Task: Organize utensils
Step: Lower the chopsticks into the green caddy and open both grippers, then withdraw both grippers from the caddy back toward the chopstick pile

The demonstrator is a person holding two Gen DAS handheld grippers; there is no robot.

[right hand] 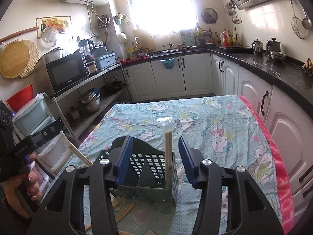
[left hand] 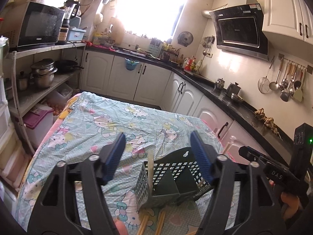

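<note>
Low in the frame's centre, a dark perforated utensil caddy [right hand: 154,176] stands on the cartoon-print tablecloth [right hand: 215,125], wrapped chopsticks [right hand: 168,148] upright inside. Loose chopsticks [left hand: 152,223] lie below it. Left gripper [left hand: 158,154] and right gripper [right hand: 154,156] both gape wide, holding nothing

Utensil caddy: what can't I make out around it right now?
- Loose chopsticks on the cloth: count unclear, both views; gripper frames cover them.
- Caddy floor and left compartment: hidden by its walls and the right hand-held gripper.
- Wrapped chopsticks' lower ends: inside the caddy.
</note>
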